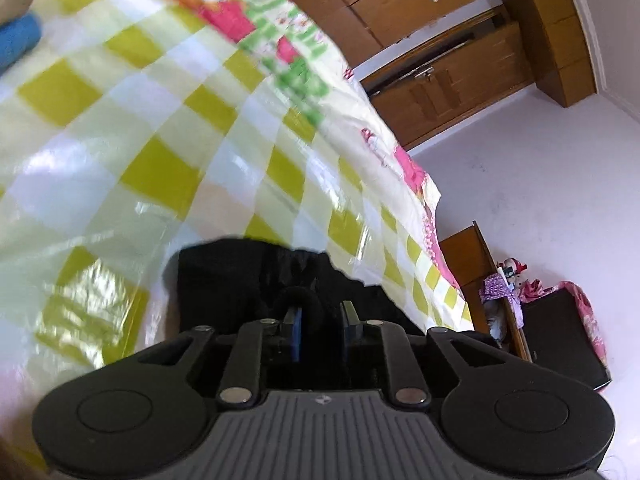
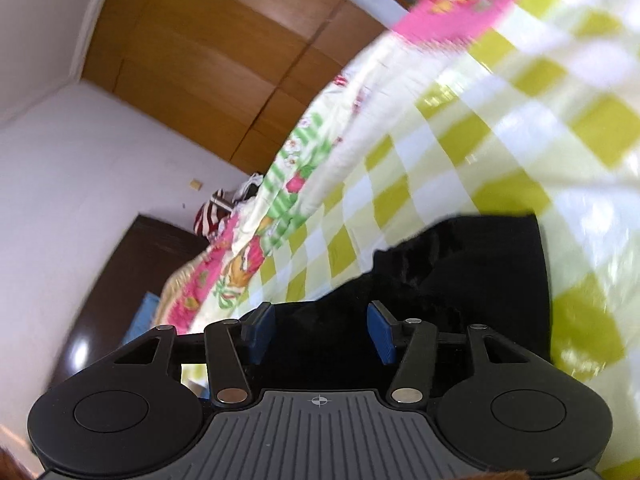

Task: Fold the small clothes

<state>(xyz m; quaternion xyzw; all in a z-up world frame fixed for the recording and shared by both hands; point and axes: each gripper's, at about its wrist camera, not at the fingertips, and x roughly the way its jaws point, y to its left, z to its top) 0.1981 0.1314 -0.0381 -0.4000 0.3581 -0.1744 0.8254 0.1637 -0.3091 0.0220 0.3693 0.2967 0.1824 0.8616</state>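
**Both grippers over the black garment, fingers parting**

The left gripper [image 1: 320, 320] is showing its blue-padded fingers [image 1: 295, 332] standing narrow, a slim gap between them, and a dark loop of cloth is arching over the left one. Whether the pads are actually pressing on that fold, I cannot tell; it looks draped rather than pinched. The right gripper [image 2: 322, 330] is sitting with its fingers [image 2: 382, 334] noticeably wider, and black fabric is lying in the gap without either pad squeezing it.

Moving outward: the black garment [image 1: 248, 272] is lying directly ahead of and under both sets of fingers, bunched on the bed's checked cover [image 1: 120, 120]. From the right wrist the garment [image 2: 472, 264] is stretching away to the far right, its straight edge running up that side, so its long axis appears to be running across from one gripper to the other. Both grippers are about equally close, each at its own end.

Judging by that, a fold is being laid down or let go, and the next grip will likely need to come back onto the near edge.

Farther out, the wooden wardrobe [image 1: 440, 8] is filling the far wall, with pale floor [image 1: 540, 168] between it and the bed. Everything is smeared with blur, so fine detail on the cloth is hard to call.
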